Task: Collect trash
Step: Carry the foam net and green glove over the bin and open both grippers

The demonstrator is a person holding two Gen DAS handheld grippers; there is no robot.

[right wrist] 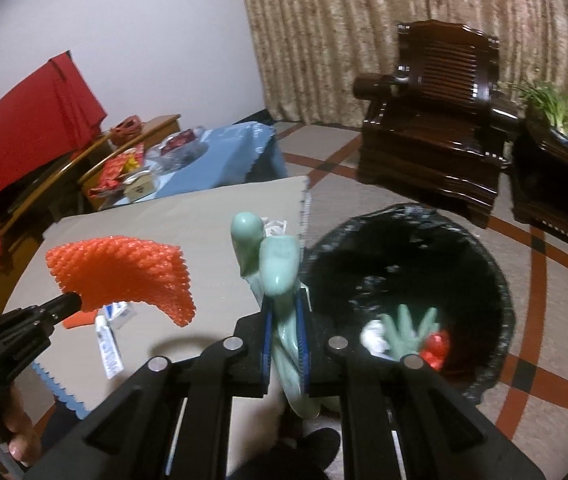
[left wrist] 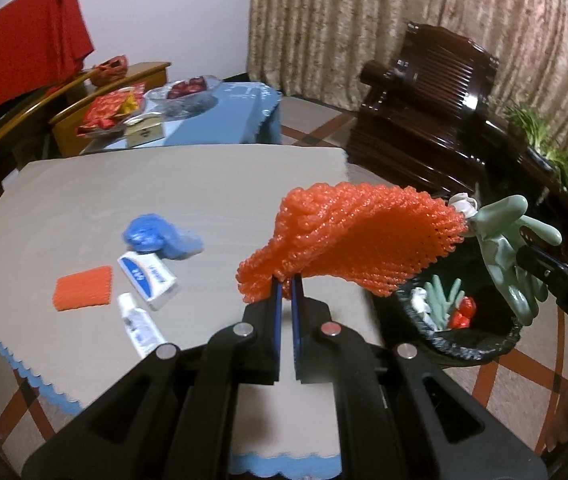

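The left gripper [left wrist: 287, 280] has its jaws clenched tight on the edge of an orange foam net [left wrist: 348, 236], a bumpy, woven-looking mesh sheet that arches up from the jaws and flops forward and to the right, hanging in the air over the table [left wrist: 123, 184] edge. Over on the other side, the right gripper [right wrist: 285, 308] is grasping a pale green rubber glove [right wrist: 273, 264], limp and glossy. Its jaws pinch the middle of it, with rounded fingers poking up ahead of the jaws and the cuff trailing down beneath them. A scrap of white sits just behind the glove's top; what it is, I can't tell.

Just right of the right jaws, and below them, gapes the bin [right wrist: 496, 280], lined with a shiny black bag. Inside: one more green glove [right wrist: 408, 330] with fingers splayed, one crumpled white wad [right wrist: 374, 338], and one red crinkly scrap [right wrist: 436, 350].

On the table, left of the left jaws, four pieces lie together: one crumpled blue plastic piece [left wrist: 159, 236], one flat orange foam net [left wrist: 83, 288], one white-and-blue box [left wrist: 147, 274], one small white tube [left wrist: 139, 326]. So that's two orange nets in all, two green gloves in all.

A hand [right wrist: 15, 432] grips the left tool's handle at the lower left of the right view.
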